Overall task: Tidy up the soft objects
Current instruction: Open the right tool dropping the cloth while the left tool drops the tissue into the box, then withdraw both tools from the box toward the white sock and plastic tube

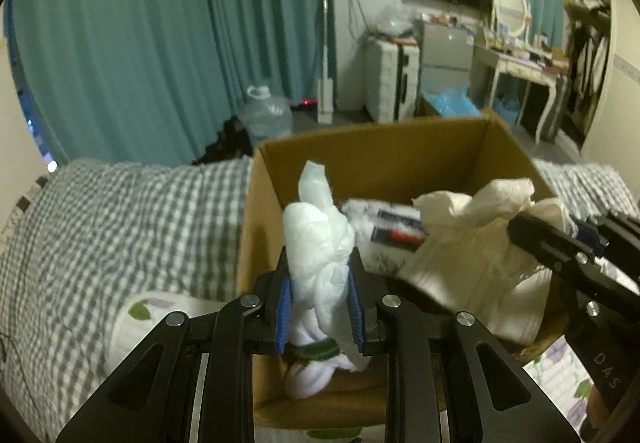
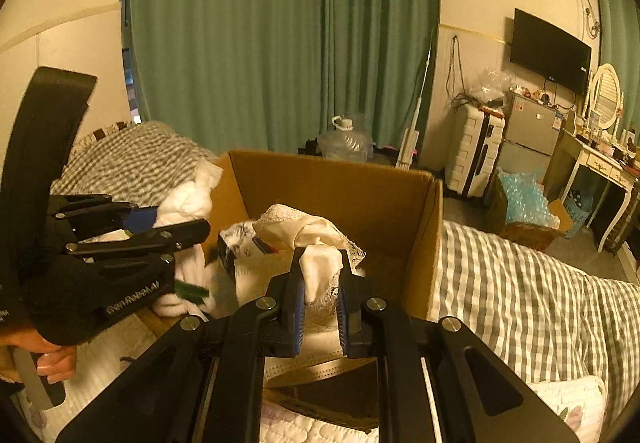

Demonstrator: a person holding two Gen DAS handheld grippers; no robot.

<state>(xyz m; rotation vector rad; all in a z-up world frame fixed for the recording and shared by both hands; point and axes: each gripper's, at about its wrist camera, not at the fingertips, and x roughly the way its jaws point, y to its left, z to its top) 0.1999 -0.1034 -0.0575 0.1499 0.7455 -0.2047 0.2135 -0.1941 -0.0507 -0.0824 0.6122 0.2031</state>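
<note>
An open cardboard box [image 1: 276,227] stands on the bed; it also shows in the right wrist view [image 2: 360,199]. My left gripper [image 1: 320,283] is shut on a bunched white sock with a green band [image 1: 316,239] and holds it over the box's near left side. My right gripper [image 2: 320,283] is shut on a cream lace-edged cloth [image 2: 320,263] over the box; that cloth also shows in the left wrist view [image 1: 472,239]. A white item with dark print [image 1: 384,227] lies inside the box.
The bed has a grey checked cover [image 1: 120,227] and a floral quilt [image 1: 144,311] near the box. Beyond the bed are teal curtains [image 1: 160,43], a water jug [image 1: 266,115], a suitcase [image 1: 390,79] and a dressing table [image 1: 520,63].
</note>
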